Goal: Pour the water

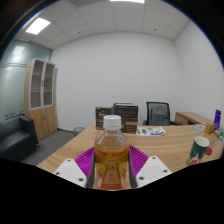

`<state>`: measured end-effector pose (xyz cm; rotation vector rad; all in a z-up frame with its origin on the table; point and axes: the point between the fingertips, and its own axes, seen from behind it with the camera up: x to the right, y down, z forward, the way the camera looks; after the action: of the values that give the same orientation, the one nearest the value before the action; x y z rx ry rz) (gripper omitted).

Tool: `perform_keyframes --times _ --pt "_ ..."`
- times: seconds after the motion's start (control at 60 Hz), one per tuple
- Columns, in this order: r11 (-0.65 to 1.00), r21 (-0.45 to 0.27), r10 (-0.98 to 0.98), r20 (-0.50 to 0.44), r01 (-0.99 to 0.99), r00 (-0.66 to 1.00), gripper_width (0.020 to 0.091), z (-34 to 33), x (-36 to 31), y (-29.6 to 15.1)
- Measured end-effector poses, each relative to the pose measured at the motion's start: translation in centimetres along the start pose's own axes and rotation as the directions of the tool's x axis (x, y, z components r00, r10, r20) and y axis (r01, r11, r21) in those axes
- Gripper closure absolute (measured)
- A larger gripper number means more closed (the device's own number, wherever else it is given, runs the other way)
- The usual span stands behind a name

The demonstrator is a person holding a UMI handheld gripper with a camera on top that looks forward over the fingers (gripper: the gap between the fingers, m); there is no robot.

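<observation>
Wooden and pale, the desk [165,148] runs ahead of the gripper [112,168], whose 2 fingers with their purple pads [87,160] press on either side of a clear plastic bottle [112,155]. The bottle holds an amber liquid, wears a white cap [113,123] and an orange label, and stands upright with its long axis vertical and its cap pointing at the ceiling. It fills the middle of the gripper view and hides the desk just beyond the fingers.

To the right on the desk stands a paper cup [200,149] with a green and red print, well apart from the bottle; papers [151,131] lie further back near the far edge. Beyond the desk are a black office chair [157,112], a low dark cabinet [118,115], and at the left a wooden bookcase [41,95] and a dark sofa [14,138].

Bare desk lies between bottle and cup; the desk's left edge slants away towards open floor.
</observation>
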<state>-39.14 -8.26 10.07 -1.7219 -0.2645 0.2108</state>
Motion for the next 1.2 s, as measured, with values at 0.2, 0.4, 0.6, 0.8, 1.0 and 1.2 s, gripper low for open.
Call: perform_keyframes --times 0.2,0.4,0.6,0.8,1.0,1.2 --pt "0.924 0.044 0.376 0.059 -0.379 0.925 0.0626 -0.3 4.6 -4.6" --pt "0.546 0.104 0.809 0.192 -0.832 0.555 0.0629 -0.7 14.4 -9.0" --pt "-0.065 0.055 0.974 0.219 -0.996 -0.051 0.0633 -0.3 22.2 -7.2" --pt "-0.394 0.057 0.895 0.25 -0.917 -0.369 0.0633 -0.4 25.3 -6.4" --pt "-0.485 0.024 0.855 0.226 -0.874 -0.468 0.0636 0.2 25.0 -5.5" --pt "-0.339 -0.041 0.908 0.246 -0.94 -0.338 0.0632 -0.3 22.8 -8.1"
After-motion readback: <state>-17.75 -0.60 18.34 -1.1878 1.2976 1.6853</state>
